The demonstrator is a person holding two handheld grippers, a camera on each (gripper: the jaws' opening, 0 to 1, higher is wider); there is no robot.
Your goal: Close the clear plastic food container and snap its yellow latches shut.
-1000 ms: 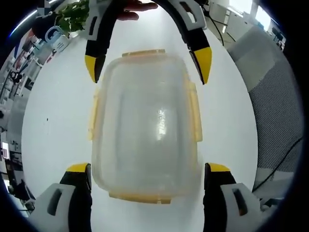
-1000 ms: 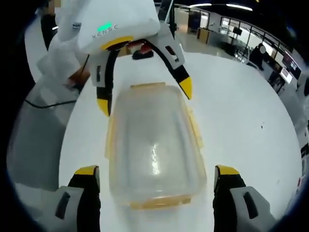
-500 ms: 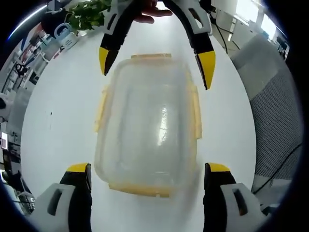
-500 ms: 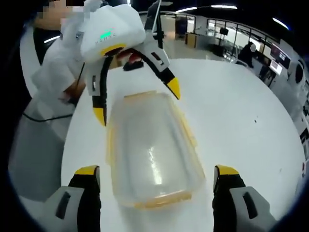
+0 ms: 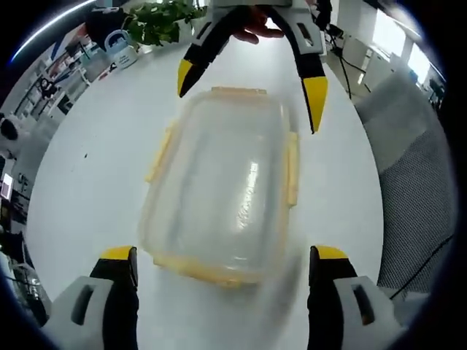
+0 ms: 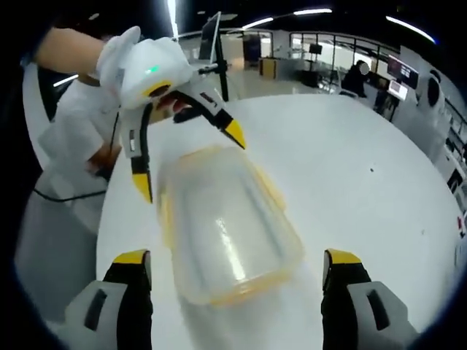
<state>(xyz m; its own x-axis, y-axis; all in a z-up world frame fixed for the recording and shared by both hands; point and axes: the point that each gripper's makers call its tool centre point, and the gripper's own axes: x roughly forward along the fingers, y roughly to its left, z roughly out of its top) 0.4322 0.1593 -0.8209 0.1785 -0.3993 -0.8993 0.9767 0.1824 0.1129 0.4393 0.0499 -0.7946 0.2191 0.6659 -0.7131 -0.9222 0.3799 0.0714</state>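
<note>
The clear container (image 5: 222,182) with its lid on is sitting on the white table (image 5: 95,168), the left gripper (image 5: 219,257) and right gripper (image 6: 233,259) both hovering spread wide at opposite ends of it

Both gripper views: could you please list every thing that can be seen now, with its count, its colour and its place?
Food container: one, clear plastic with its lid on, lying on the table between the two grippers.
Latches: yellow, one on each of the four sides of the container; whether they are snapped shut cannot be told.
Table: one, white and round, under the container.
Plant: one, green, at the far edge of the table in the left gripper view.
Chair: one, grey mesh, beside the table.
Left gripper: one, white and black with yellow tips, jaws open over one end of the container.
Right gripper: one, same colours, jaws open over the opposite end.
</note>
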